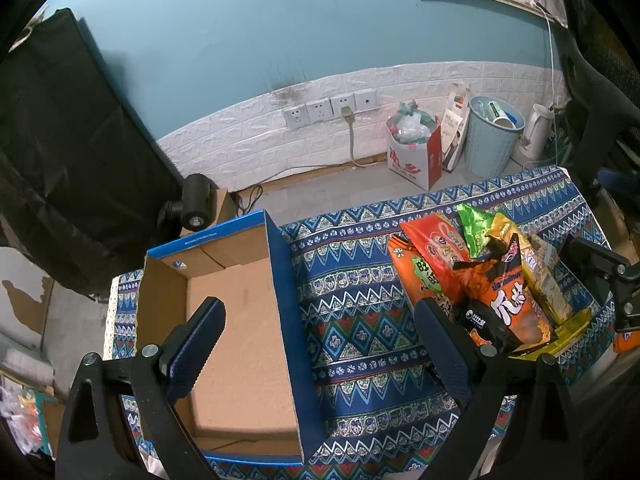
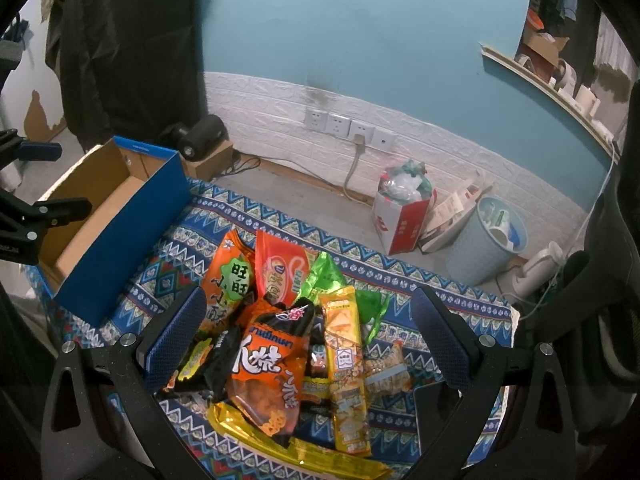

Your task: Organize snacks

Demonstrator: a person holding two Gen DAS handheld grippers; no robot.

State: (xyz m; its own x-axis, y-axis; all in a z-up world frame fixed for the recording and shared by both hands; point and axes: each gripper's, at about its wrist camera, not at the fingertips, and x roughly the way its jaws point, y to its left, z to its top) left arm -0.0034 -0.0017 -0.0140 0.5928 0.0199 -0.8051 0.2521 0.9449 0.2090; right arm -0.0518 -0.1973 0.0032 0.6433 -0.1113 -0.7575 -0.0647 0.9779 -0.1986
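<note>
A pile of snack bags [image 2: 288, 344] lies on the patterned cloth [image 2: 432, 292]: orange, red, green, yellow and black packets. My right gripper [image 2: 306, 344] is open and hangs over the pile, touching nothing. An open blue cardboard box [image 1: 236, 320], empty inside, stands left of the pile; it also shows in the right wrist view [image 2: 116, 216]. My left gripper [image 1: 320, 344] is open, its left finger over the box and its right finger beside the pile [image 1: 492, 280]. The right gripper's frame [image 1: 608, 272] shows at the edge of the left wrist view.
The cloth-covered table [image 1: 352, 292] ends ahead, with floor beyond. By the wall stand a red-and-white paper bag [image 1: 416, 148], a light blue bin [image 1: 494, 136] and a white kettle [image 1: 536, 132]. A black camera mount [image 1: 196, 202] sits behind the box.
</note>
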